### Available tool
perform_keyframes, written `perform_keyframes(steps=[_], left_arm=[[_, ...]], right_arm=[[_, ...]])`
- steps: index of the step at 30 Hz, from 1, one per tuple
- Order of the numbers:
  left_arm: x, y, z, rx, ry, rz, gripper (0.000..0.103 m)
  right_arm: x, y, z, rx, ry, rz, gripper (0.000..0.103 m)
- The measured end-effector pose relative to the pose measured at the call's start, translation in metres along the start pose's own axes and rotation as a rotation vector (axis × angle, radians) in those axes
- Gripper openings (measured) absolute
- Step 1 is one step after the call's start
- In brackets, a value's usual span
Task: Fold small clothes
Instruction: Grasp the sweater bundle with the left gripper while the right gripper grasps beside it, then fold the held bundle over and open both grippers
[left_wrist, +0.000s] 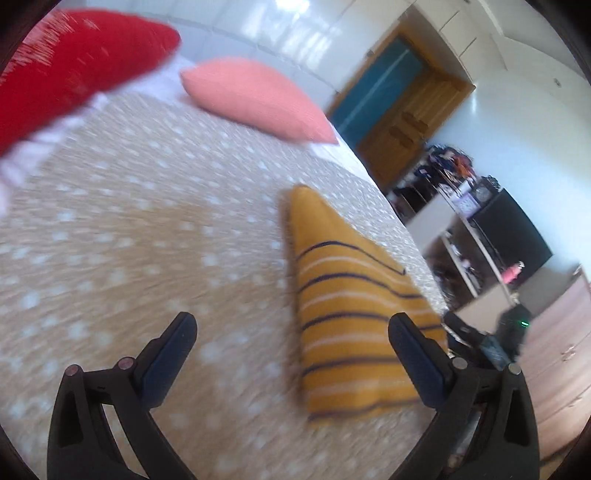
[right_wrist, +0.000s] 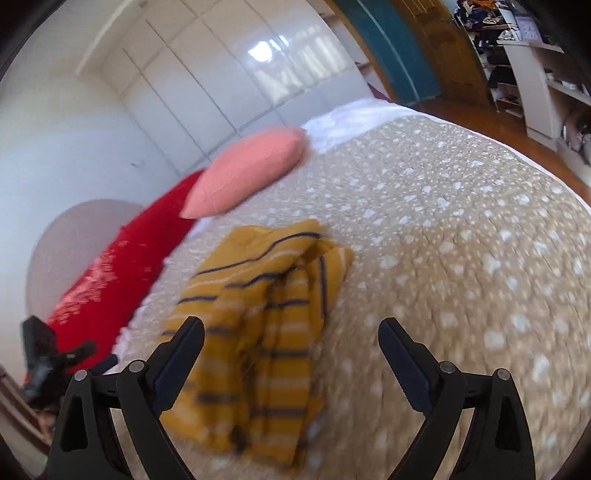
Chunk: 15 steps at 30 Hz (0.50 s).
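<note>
Left gripper (left_wrist: 291, 326) and right gripper (right_wrist: 291, 330) both hover with jaws spread wide, gripping nothing. One folded mustard striped garment (right_wrist: 258, 314) lies on the beige white-spotted bedspread (right_wrist: 461, 240). Two pillows sit beyond: one pink pillow (right_wrist: 247, 173), one red pillow (right_wrist: 122, 266), before white glossy wardrobe doors (right_wrist: 229, 81).

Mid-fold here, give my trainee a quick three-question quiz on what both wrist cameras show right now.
1. True or false: the left gripper is clamped on the striped garment.
2. Which cushion lies nearer the garment: A) pink cushion B) red cushion?
3. Fill in: the garment lies on the spotted ____.

Key: 1 false, both the left and the right gripper are open and hold nothing; 2 A; 3 bedspread.
</note>
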<state>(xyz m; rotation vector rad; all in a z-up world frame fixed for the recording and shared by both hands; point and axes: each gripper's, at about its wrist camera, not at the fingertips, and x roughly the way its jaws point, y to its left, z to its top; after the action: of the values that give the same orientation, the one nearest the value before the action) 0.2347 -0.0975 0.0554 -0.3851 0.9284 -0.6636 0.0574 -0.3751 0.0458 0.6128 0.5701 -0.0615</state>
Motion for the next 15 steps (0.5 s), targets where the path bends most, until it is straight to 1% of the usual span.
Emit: perform_keyframes(steps=[2,4,6,7,8,9,10,11,12,13,14,15], left_arm=[[0.027,-0.007,0.008,0.005,0.061,-0.047,0.103],[0.056,-0.017,0.009,0.031,0.131,-0.092,0.103],[0.087,-0.030,0.003,0.074,0.203,-0.108,0.103],[0.102,-0.036,-0.002,0.088,0.244,-0.102,0.103],[0.112,-0.039,-0.007,0.092,0.272,-0.100,0.094],[0.119,-0.043,-0.013,0.092,0.296,-0.097,0.086],[0.121,-0.046,-0.017,0.097,0.286,-0.070,0.079],[0.117,-0.047,-0.017,0.100,0.266,-0.071,0.068],[0.111,-0.047,-0.015,0.091,0.252,-0.083,0.061],[0.104,-0.044,-0.012,0.075,0.244,-0.093,0.050],[0.095,-0.043,-0.007,0.065,0.238,-0.101,0.046],[0.087,-0.042,-0.002,0.064,0.226,-0.102,0.046]], right_arm=[[0.028,-0.004,0.011,0.029,0.041,0.005,0.098],[0.051,-0.007,0.016,0.054,0.085,0.039,0.098],[0.073,-0.008,0.020,0.058,0.152,0.063,0.097],[0.084,-0.007,0.019,0.057,0.187,0.067,0.095],[0.091,-0.004,0.019,0.051,0.205,0.082,0.084],[0.096,0.000,0.021,0.048,0.219,0.104,0.076],[0.099,0.001,0.022,0.063,0.228,0.125,0.056],[0.102,0.004,0.024,0.081,0.236,0.143,0.042],[0.102,0.009,0.026,0.078,0.235,0.148,0.040],[0.099,0.019,0.029,0.047,0.229,0.150,0.036],[0.096,0.031,0.032,0.010,0.224,0.160,0.034],[0.092,0.041,0.035,-0.019,0.219,0.178,0.033]])
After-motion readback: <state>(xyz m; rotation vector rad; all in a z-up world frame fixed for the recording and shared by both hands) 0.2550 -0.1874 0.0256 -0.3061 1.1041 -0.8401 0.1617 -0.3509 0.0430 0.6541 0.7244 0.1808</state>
